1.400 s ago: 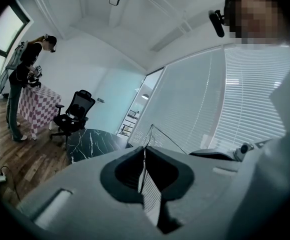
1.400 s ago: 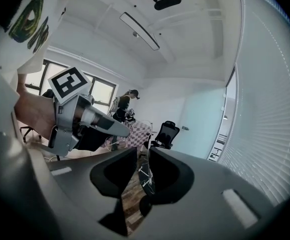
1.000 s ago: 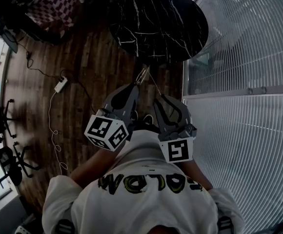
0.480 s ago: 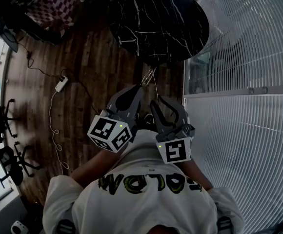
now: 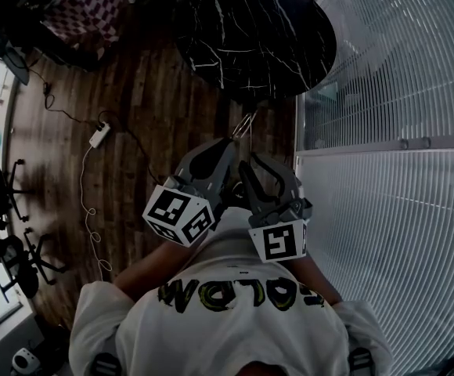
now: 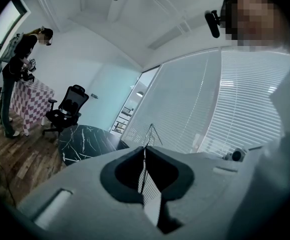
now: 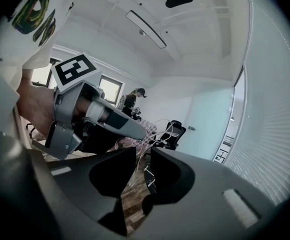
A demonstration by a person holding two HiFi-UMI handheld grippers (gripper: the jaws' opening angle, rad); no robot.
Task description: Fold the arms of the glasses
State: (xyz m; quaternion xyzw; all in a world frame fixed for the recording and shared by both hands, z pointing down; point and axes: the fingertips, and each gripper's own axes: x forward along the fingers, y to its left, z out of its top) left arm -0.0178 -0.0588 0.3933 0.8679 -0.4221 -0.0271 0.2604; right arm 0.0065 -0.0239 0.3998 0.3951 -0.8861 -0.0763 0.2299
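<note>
The left claw (image 6: 145, 149) is pinched shut on a thin wire part of the glasses (image 5: 245, 124), likely steadying them in mid-air. The right claw (image 7: 142, 153) stands slightly open just beside it, wire running loose between its jaws, and seems to be lining up to swing an arm. The glasses jut beyond the left claw's tips, long axis continuing its line, away from the person.

Glasses (image 5: 246, 124) carried rightward along the table's (image 5: 250, 30) near edge; my left tool (image 5: 230, 142) closed towards my right tool (image 5: 248, 163).
</note>
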